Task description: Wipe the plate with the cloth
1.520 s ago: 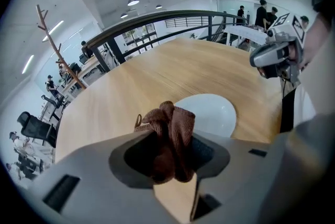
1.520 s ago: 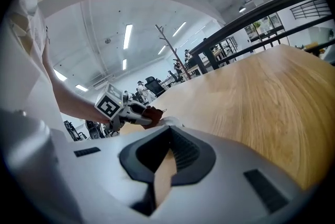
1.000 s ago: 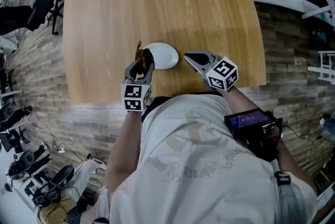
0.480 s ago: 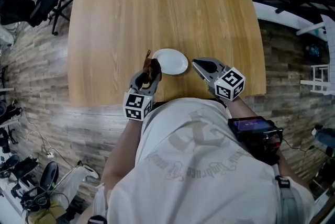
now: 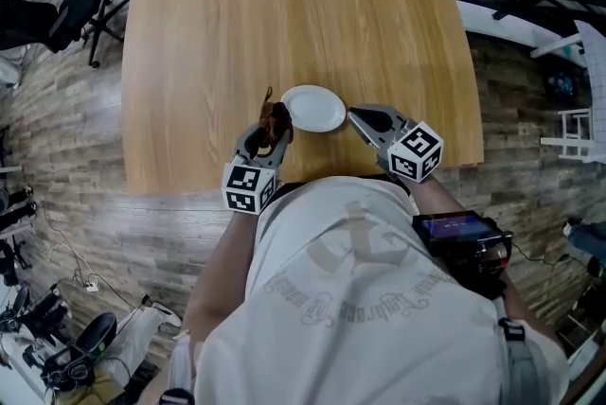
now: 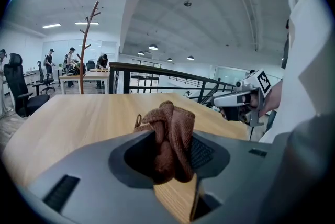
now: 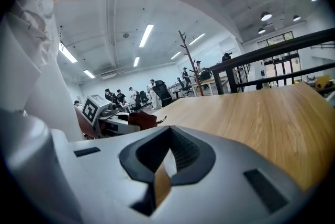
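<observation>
The left gripper (image 5: pixel 268 132) is squeezing the brown cloth (image 5: pixel 277 119), just beside the white plate's (image 5: pixel 313 108) left edge. The right gripper (image 5: pixel 361 117) is holding nothing, just right of the plate, its jaws seemingly pressed together. The plate is sitting near the tabletop's (image 5: pixel 284 15) front edge.

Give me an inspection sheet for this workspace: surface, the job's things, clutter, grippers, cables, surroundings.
Surface: wooden table.
Job's things: white plate near the front edge; brown cloth beside its left rim.
Clutter: nothing seen.
Grippers: left hand-held gripper shut on the cloth; right hand-held gripper jaws nearly together, by the plate's right rim.
Cables: thin cable on the floor, left.
Surroundings: office chair, plank floor.
</observation>
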